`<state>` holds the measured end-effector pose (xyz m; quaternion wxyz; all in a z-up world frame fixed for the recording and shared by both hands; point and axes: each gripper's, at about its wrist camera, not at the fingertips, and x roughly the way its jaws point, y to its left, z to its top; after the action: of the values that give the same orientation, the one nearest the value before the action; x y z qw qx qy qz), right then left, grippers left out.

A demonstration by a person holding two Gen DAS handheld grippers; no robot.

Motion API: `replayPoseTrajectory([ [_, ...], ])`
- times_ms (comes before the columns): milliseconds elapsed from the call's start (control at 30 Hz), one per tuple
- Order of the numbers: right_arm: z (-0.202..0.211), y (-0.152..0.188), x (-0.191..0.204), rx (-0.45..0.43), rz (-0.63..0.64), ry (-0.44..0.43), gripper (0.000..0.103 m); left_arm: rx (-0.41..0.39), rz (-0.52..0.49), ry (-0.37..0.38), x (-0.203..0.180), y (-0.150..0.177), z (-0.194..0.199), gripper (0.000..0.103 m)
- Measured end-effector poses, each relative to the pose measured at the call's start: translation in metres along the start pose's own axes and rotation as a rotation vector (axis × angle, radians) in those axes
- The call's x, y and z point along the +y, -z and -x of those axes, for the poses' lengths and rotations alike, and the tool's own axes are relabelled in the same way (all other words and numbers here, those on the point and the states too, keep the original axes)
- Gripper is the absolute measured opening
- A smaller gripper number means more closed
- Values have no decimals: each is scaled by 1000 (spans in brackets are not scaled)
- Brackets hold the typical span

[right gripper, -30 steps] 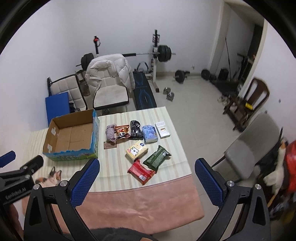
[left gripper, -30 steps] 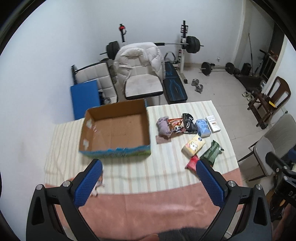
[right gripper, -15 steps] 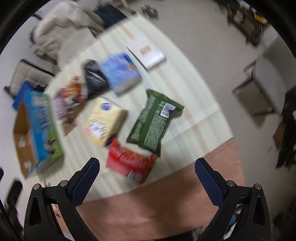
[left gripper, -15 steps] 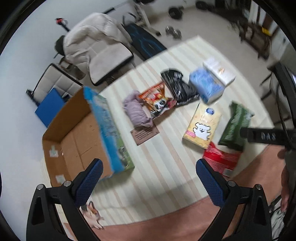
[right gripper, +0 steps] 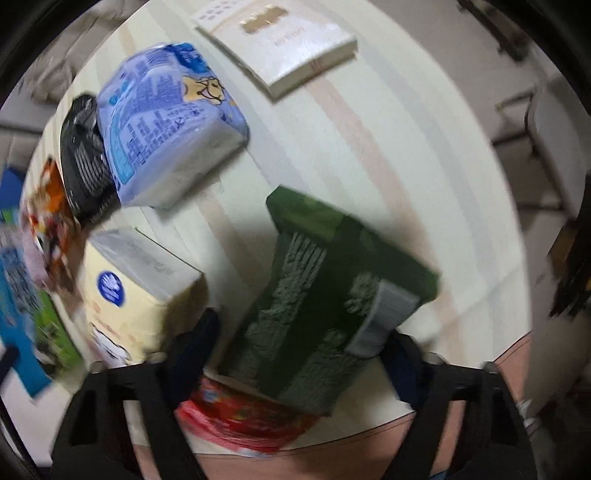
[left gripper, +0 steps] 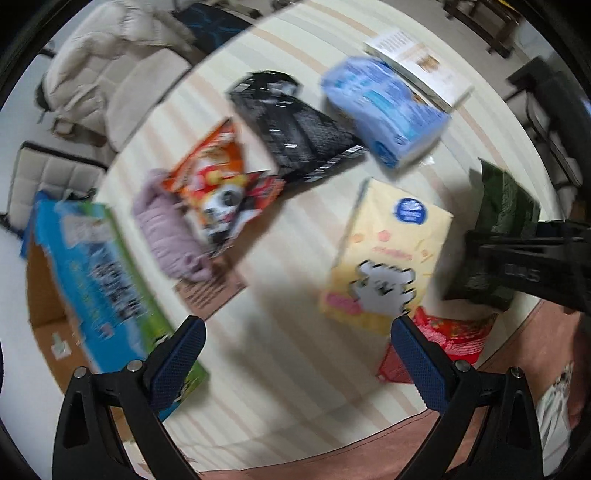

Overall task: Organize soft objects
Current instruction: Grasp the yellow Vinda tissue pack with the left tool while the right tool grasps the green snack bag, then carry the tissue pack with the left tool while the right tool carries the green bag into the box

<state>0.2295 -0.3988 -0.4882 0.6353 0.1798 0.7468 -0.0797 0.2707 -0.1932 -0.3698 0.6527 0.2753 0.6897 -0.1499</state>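
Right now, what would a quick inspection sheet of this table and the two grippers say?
Surface: striped tablecloth, a pinkish cloth at its near edge.
Job's things: green packet, yellow tissue pack, blue tissue pack, red packet, black packet, orange snack bag and mauve cloth lie loose; open cardboard box at left.
Clutter: white flat box at the far edge.
Grippers: left gripper open, holding nothing, above the cloth; right gripper open, fingers on either side of the green packet, contact unclear through blur.
Cables: nothing seen.
Surroundings: padded chair with a pale jacket.
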Motion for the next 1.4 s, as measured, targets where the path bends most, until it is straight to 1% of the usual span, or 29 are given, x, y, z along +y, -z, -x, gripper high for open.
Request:
replayPoseTrajectory([
  [33,1,-1,-5,11,7,0,58,10,-11,27,-5,-4,-4,103],
  [100,1,-2,-17,15,15,32,55,40,-26,81,-15,-14,-14,103],
  [200,-2,-6,-32,21,26,75,55,79,-41,123,-30,-28,-31,103],
  [300,-8,-12,-37,42,11,61,56,102,-43,137,-41,-40,-44,103],
  [333,-6,-15,-41,50,5,54,57,101,-34,144,-43,-42,-47,95],
  [367,-9,-17,-42,58,-4,49,58,106,-20,154,-44,-44,-50,78],
  [400,-5,-18,-48,65,-16,45,62,119,-8,158,-44,-46,-52,71],
  [467,-3,-17,-56,73,-34,39,64,155,37,146,-43,-47,-62,66],
  [533,-2,-11,-66,77,-52,31,66,181,88,141,-39,-44,-68,63],
  [567,-2,-10,-67,72,-57,28,66,195,120,155,-36,-41,-72,63],
  [600,-3,-11,-68,70,-58,27,66,188,155,175,-33,-39,-73,63],
  [633,-4,-10,-68,69,-57,29,66,183,167,174,-33,-38,-73,64],
  [767,-2,-2,-48,53,-50,58,68,164,150,159,-44,-35,-74,66],
  [833,1,2,-33,49,-33,91,68,158,154,166,-47,-35,-72,63],
  [933,4,5,-25,32,-28,97,65,146,177,170,-48,-30,-66,62],
  [967,5,7,-22,26,-28,97,62,144,196,176,-48,-27,-65,62],
  [1000,9,9,-19,14,-25,98,48,141,210,183,-46,-23,-63,62],
  [1033,12,12,-17,11,-21,91,42,130,230,194,-46,-18,-60,62],
  [1067,14,13,-15,18,-23,72,41,117,245,202,-45,-14,-55,62],
  [1100,17,15,-13,23,-23,49,39,96,262,206,-45,-8,-47,62],
  [1167,25,20,-8,10,-9,37,38,54,285,213,-41,7,-28,62],
  [1267,51,37,13,-36,46,0,37,-18,331,228,-36,35,5,62],
  [1400,100,71,58,-103,171,-67,37,-107,402,248,-17,87,53,62],
])
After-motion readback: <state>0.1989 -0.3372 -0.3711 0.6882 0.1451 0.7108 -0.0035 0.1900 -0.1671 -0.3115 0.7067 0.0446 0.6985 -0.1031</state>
